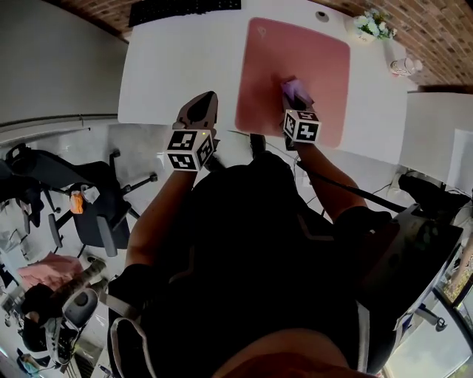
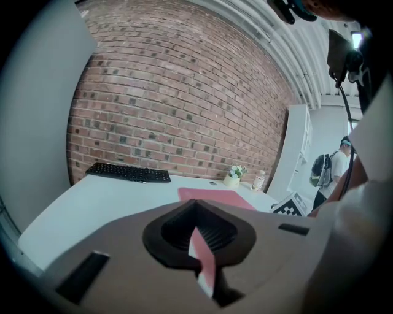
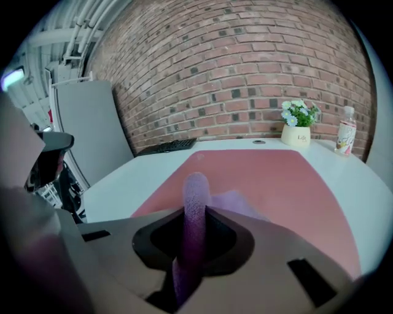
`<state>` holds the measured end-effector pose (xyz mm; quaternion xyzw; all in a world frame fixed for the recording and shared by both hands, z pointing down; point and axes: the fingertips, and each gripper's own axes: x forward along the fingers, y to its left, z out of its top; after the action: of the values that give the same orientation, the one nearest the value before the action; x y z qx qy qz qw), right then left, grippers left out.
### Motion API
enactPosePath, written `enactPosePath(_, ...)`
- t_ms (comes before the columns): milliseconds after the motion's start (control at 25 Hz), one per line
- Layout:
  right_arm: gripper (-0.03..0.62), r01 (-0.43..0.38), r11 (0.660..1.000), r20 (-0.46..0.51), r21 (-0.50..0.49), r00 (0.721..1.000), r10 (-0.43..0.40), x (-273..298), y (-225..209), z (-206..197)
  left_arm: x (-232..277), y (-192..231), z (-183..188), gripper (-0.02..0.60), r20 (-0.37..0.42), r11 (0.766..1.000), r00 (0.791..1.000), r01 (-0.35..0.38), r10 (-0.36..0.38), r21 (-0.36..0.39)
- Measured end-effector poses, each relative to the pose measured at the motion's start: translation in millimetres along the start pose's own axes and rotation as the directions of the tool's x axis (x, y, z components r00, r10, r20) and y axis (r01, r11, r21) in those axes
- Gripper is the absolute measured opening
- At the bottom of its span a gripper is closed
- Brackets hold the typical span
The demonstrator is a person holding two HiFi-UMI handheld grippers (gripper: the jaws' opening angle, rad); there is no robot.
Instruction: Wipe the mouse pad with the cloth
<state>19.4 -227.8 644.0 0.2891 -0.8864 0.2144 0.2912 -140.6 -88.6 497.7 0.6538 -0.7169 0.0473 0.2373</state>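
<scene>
A pink mouse pad (image 1: 318,66) lies on the white desk (image 1: 177,66), right of centre. My right gripper (image 1: 294,100) is over the pad's near half, shut on a purple cloth (image 1: 297,90) that rests on the pad. In the right gripper view the cloth (image 3: 195,202) sticks up between the jaws, with the mouse pad (image 3: 276,178) stretching ahead. My left gripper (image 1: 203,103) hovers over the desk's near edge, left of the pad, jaws together and holding nothing. From the left gripper view the mouse pad (image 2: 215,197) lies ahead to the right.
A black keyboard (image 1: 185,11) lies at the desk's far edge. A small flower pot (image 1: 372,26) and a bottle (image 1: 405,66) stand at the far right corner. A brick wall (image 3: 245,73) backs the desk. An office chair (image 1: 89,199) stands on the floor to the left.
</scene>
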Motion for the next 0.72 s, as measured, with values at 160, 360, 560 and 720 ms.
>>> enactPosePath(160,0.058,-0.069,0.998,-0.014,-0.013,0.998,0.068,16,35,5,-14,12,-2,0.003,0.004,0.999,0.999,-0.036,0.036,-0.005)
enactPosePath(360,0.058,-0.142,0.99,-0.041,-0.017,0.989,0.141,37,72,13,-30,26,-3,0.003,0.013,0.997,0.997,-0.08,0.08,-0.014)
enactPosePath(560,0.058,-0.192,0.981,-0.073,-0.037,0.979,0.189,52,104,17,-41,29,-7,0.003,0.012,0.995,0.995,-0.099,0.1,-0.015)
enactPosePath(720,0.058,-0.225,0.973,-0.084,-0.049,0.972,0.22,61,125,19,-44,29,-12,0.005,0.002,0.995,0.995,-0.096,0.096,-0.016)
